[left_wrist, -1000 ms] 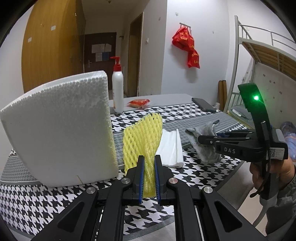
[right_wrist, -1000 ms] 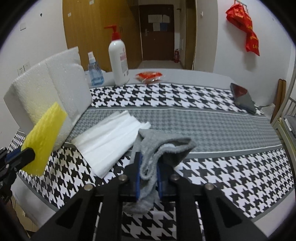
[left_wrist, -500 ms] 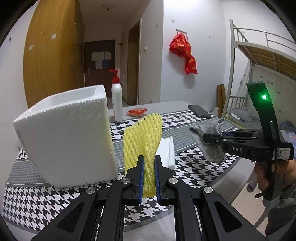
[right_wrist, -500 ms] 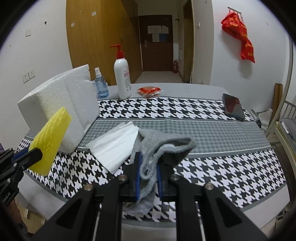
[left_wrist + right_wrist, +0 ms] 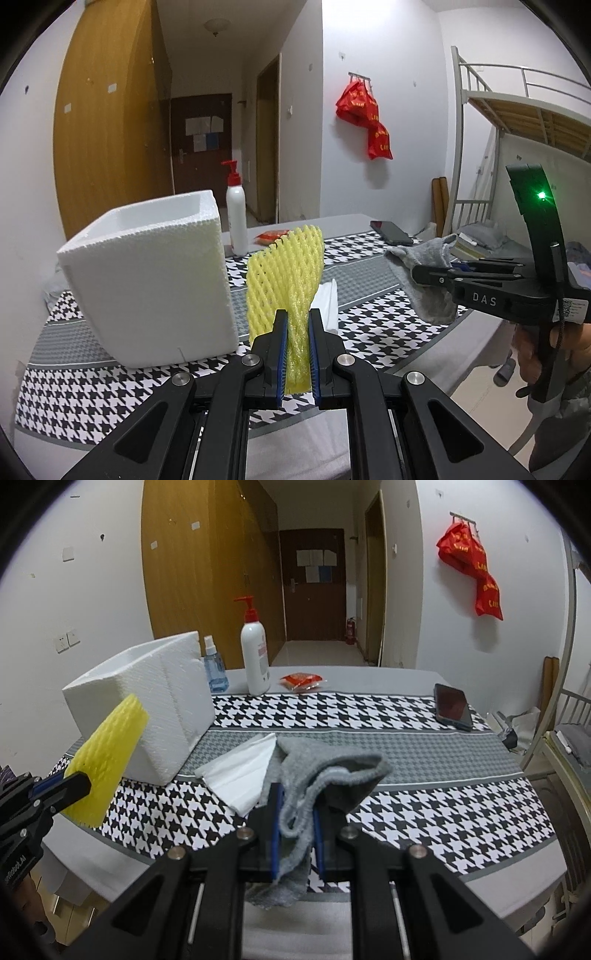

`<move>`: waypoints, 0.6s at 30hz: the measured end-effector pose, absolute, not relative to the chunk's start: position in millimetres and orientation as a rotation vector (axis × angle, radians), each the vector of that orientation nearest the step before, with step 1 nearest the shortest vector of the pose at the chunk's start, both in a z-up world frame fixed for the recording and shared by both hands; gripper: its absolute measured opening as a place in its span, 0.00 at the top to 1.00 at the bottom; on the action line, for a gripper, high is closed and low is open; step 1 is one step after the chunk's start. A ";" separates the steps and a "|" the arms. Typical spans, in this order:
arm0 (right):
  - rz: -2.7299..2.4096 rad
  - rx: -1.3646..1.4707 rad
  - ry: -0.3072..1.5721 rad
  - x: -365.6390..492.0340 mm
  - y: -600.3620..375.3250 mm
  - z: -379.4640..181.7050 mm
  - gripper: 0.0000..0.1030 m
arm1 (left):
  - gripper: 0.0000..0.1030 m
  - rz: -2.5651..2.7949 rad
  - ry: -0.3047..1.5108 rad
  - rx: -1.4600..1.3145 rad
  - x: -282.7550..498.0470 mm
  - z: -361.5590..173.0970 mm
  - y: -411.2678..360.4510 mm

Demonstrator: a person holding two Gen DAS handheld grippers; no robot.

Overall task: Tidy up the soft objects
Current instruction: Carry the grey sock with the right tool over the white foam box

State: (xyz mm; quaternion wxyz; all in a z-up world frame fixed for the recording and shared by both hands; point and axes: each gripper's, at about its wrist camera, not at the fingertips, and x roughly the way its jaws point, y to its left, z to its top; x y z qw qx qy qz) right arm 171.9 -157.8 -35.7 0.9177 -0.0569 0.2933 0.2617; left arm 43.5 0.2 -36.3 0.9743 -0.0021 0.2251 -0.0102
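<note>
Left tongs (image 5: 295, 325): clamped on a yellow foam net (image 5: 286, 266), which stands up from between the blue pads, clear of the desk (image 5: 122, 387).
Right tongs (image 5: 295, 801): closed on a grey sock (image 5: 325, 775); one end flops forward over the tips, the other hangs below the pads, off the cloth.
Right tongs, seen from the left camera: held out at the right by a hand (image 5: 554, 350), a green light lit on the upright behind them, the sock drooping from the tips.
Left tongs, seen from the right camera: at the lower left edge, the net angled up toward the foam box.
Foam box (image 5: 155, 280): white, open-topped, on the desk just left of the left tongs and ahead of them.
White sheet (image 5: 240, 771): folded foam wrap lying flat on the houndstooth cloth, directly beyond both tongs, between box and sock.
Pump bottle (image 5: 255, 657): white with a red pump, upright at the far edge of the desk, well beyond the tongs.
Spray bottle (image 5: 214, 668): small, blue, just left of the pump bottle, beside the box.
Red packet (image 5: 303, 681): flat, right of the pump bottle.
Phone (image 5: 452, 705): dark, face up, far right of the right tongs.
</note>
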 end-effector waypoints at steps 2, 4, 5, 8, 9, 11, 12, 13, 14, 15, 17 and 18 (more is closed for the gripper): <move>0.539 -0.116 0.594 166.8 -159.8 -33.2 0.83 | 0.90 -0.018 0.444 -0.001 37.4 -34.2 -0.3; 0.539 -0.113 0.581 160.4 -162.3 -29.8 0.83 | 0.90 -0.017 0.435 0.001 32.6 -32.2 -0.8; 0.540 -0.112 0.575 158.0 -163.0 -28.0 0.83 | 0.90 -0.018 0.429 0.003 29.4 -30.4 -1.5; 0.542 -0.111 0.556 149.1 -164.1 -22.9 0.83 | 0.90 -0.017 0.412 0.000 23.4 -26.7 -1.4; 0.545 -0.109 0.549 145.5 -164.3 -20.8 0.83 | 0.90 -0.016 0.407 -0.002 21.4 -25.7 -0.7; 0.547 -0.108 0.539 140.2 -164.5 -18.1 0.83 | 0.90 -0.013 0.398 -0.002 16.8 -24.0 -0.5; 0.549 -0.108 0.535 138.2 -164.2 -17.0 0.83 | 0.90 -0.012 0.393 -0.002 14.8 -23.2 -0.4; 0.551 -0.107 0.529 135.2 -163.8 -15.1 0.83 | 0.90 -0.010 0.388 -0.002 12.7 -22.2 0.2; 0.552 -0.108 0.522 132.6 -163.5 -13.3 0.83 | 0.90 -0.009 0.381 -0.002 9.4 -21.2 1.3; 0.554 -0.109 0.515 129.4 -162.9 -11.5 0.83 | 0.90 -0.007 0.376 -0.001 6.7 -19.8 0.5; 0.559 -0.110 0.502 123.5 -161.1 -7.7 0.83 | 0.90 -0.004 0.367 -0.002 2.0 -18.6 2.5; 0.562 -0.111 0.496 120.8 -159.7 -6.0 0.83 | 0.90 -0.003 0.363 -0.001 0.2 -18.1 2.6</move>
